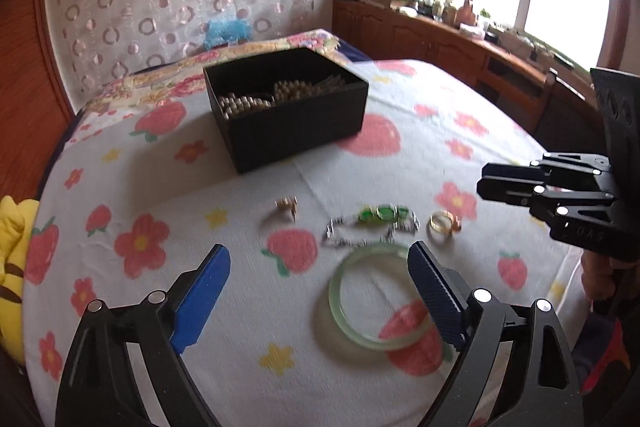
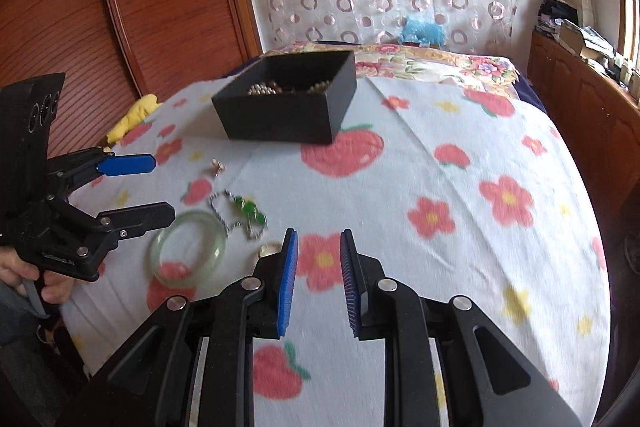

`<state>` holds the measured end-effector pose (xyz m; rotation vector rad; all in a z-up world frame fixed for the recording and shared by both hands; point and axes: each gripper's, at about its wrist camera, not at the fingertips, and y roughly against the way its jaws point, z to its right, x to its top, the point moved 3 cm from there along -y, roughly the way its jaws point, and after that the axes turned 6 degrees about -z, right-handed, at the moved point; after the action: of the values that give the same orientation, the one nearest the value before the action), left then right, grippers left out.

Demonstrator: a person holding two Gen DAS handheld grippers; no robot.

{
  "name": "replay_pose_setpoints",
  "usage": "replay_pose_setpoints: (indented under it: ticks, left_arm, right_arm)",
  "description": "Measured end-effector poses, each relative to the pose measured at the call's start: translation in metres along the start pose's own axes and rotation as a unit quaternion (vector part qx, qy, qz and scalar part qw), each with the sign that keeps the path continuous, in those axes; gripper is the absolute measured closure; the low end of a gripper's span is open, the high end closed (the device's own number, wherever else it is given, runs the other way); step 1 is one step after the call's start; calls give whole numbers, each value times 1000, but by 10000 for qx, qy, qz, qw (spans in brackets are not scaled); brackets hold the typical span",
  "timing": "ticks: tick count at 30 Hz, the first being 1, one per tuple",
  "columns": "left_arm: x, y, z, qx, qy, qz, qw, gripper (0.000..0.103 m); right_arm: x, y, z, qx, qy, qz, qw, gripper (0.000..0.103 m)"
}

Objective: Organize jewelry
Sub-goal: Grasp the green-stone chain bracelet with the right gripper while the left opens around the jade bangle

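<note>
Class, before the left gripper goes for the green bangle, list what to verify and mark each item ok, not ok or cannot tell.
1. Left gripper open: ok.
2. Green bangle lies flat on the bedspread: ok.
3. Bangle between the blue fingers: not ok, it sits under the right one.
4. Black box open, with room: ok.
5. Right gripper empty and aside: ok.
6. Chain clear of bangle: cannot tell.
</note>
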<state>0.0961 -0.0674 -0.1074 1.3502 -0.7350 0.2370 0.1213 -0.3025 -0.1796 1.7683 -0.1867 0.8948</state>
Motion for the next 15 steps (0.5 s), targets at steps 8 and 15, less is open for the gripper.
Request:
replay_pose_setpoints:
  ticks: [8, 15]
  left_arm:
    - [-14, -4, 15, -118, -82, -207, 9997, 13]
    - [-21, -17, 34, -175, -232, -452, 9986, 12]
  right_arm:
    - [-9, -4, 1, -112, -27, 54, 9999, 72]
    - [-13, -3, 3, -123, -81, 120, 9998, 72]
